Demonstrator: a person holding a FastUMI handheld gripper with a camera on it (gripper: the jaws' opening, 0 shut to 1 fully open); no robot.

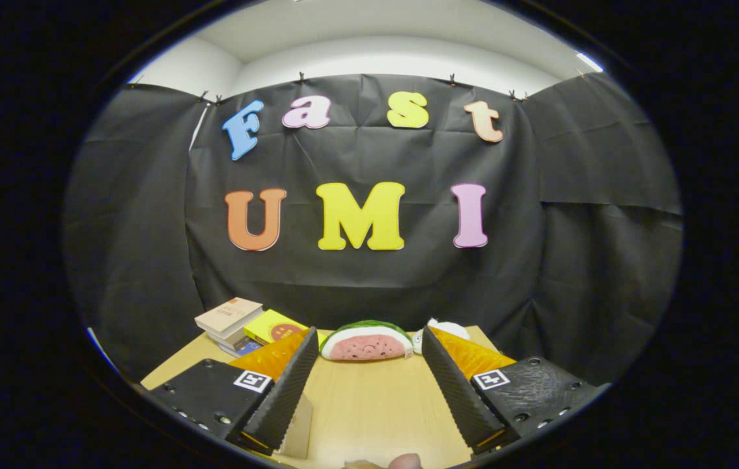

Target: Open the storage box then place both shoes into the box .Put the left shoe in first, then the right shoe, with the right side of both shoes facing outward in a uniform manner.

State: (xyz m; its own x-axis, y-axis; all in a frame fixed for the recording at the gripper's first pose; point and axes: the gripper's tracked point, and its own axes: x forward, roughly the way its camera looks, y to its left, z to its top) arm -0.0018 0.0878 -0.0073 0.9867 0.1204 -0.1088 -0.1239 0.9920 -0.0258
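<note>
My gripper (367,352) stands open above a light wooden table (369,404), its two black ribbed fingers (291,384) spread wide with nothing between them. Beyond the fingertips, at the table's far edge against the black cloth, lies a watermelon-slice-shaped object (366,342) with a green rind and pink face. A white object (444,327) peeks out behind the right finger. No storage box or pair of shoes can be made out as such from this angle.
A stack of books (229,319) and a yellow box (273,327) sit at the table's far left corner. A pale block (297,426) stands by the left finger's base. A fingertip (405,461) of a person shows close under the gripper.
</note>
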